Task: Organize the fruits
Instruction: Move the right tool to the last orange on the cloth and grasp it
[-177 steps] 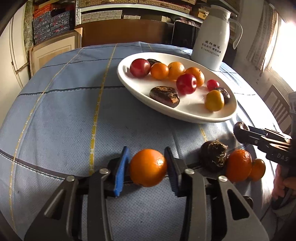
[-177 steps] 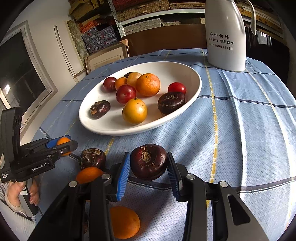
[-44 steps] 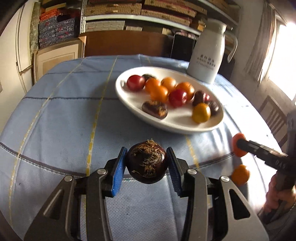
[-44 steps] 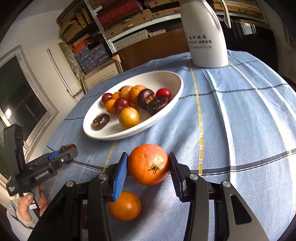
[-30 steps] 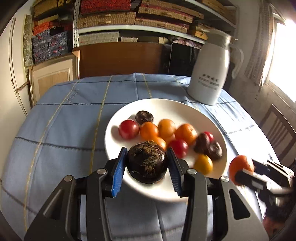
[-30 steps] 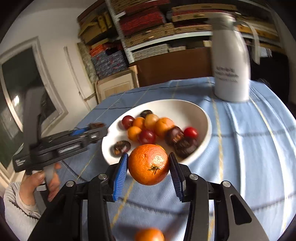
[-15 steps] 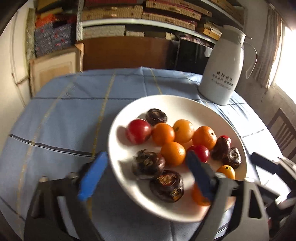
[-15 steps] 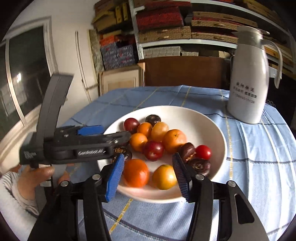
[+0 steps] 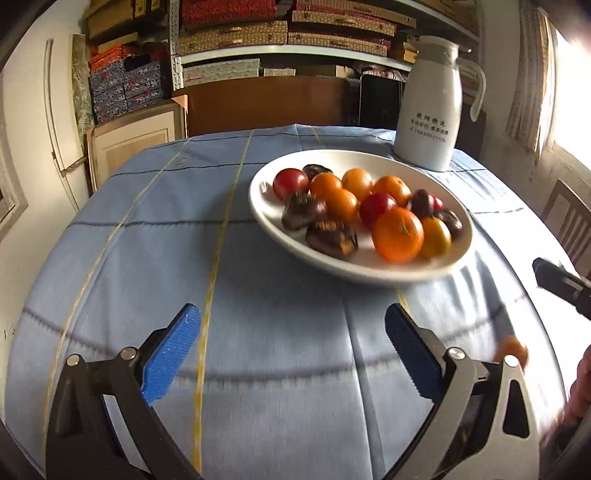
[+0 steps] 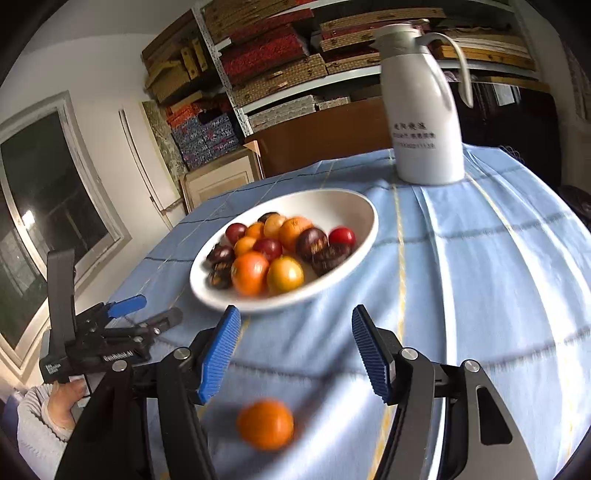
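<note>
Left gripper [image 9: 291, 343]: blue-padded jaws spread wide and opening further, nothing between them, only bare blue checked tablecloth [image 9: 147, 240] under the gap. Right gripper [image 10: 293, 345]: jaws about half apart and opening, nothing clamped; a loose round orange fruit [image 10: 265, 424] lies on the cloth below and just short of its pads, blurred.

White oval ceramic plate [image 9: 458, 218] sits on the cloth ahead of both tools, long axis running from near-right to far-left in the right wrist view. Load: several oranges, red round fruits, one yellow fruit, dark brown water chestnuts, all packed touching toward the near half. Largest orange [image 9: 398, 234] rests by the near rim, stem mark upward. Far half of plate bare.

Tall white thermos jug with handle [image 10: 424, 107] stands upright just beyond the plate's far rim, handle to the right.

Open cloth lies to the left of the plate and between plate and tools. Table edge drops off left toward a window wall; shelves of stacked boxes [image 9: 236, 33] behind
</note>
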### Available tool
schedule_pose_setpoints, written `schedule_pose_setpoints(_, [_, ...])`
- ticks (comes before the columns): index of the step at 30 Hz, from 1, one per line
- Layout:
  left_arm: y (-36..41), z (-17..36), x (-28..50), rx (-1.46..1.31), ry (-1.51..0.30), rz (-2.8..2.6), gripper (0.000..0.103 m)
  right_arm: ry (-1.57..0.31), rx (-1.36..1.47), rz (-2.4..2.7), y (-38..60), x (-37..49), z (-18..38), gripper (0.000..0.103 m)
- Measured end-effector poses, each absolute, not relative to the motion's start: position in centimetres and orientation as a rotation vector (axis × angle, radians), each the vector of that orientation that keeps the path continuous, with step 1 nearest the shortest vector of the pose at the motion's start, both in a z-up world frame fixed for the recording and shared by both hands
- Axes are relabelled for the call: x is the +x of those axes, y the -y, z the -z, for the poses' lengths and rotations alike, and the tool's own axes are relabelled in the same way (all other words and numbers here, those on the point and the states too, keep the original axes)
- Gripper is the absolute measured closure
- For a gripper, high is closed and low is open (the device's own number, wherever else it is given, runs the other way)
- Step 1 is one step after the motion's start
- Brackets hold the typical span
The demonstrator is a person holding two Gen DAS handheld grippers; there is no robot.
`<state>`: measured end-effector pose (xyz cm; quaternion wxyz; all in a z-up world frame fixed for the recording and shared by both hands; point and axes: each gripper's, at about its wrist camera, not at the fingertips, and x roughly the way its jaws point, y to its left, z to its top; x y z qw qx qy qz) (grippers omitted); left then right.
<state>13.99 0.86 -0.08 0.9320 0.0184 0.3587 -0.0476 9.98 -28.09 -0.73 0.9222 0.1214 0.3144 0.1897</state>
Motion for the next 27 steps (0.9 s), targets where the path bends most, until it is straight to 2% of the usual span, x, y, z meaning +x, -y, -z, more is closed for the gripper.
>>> schedule_pose_setpoints(5, [-2.3, 0.4, 10.9, -0.034, -0.752, 0.108, 0.005, -0.652, 0.294, -0.438, 28.4, 8.7, 1.0, 0.040])
schedule_pose_setpoints(16, [-3.6, 2.1, 11.6, -0.123, -0.878, 0.086, 0.005, -0.818, 0.248, -0.519, 25.6, 9.8, 2.8, 0.040])
schedule_pose_setpoints(24, [-3.4, 2.1, 11.9, -0.119, -0.882, 0.087, 0.005, -0.844, 0.157, -0.492, 24.3, 9.4, 3.0, 0.045])
schedule_pose_setpoints(27, [-3.4, 2.1, 11.9, -0.119, -0.884, 0.090, 0.005, -0.860, 0.129, -0.457, 24.2, 9.5, 3.2, 0.052])
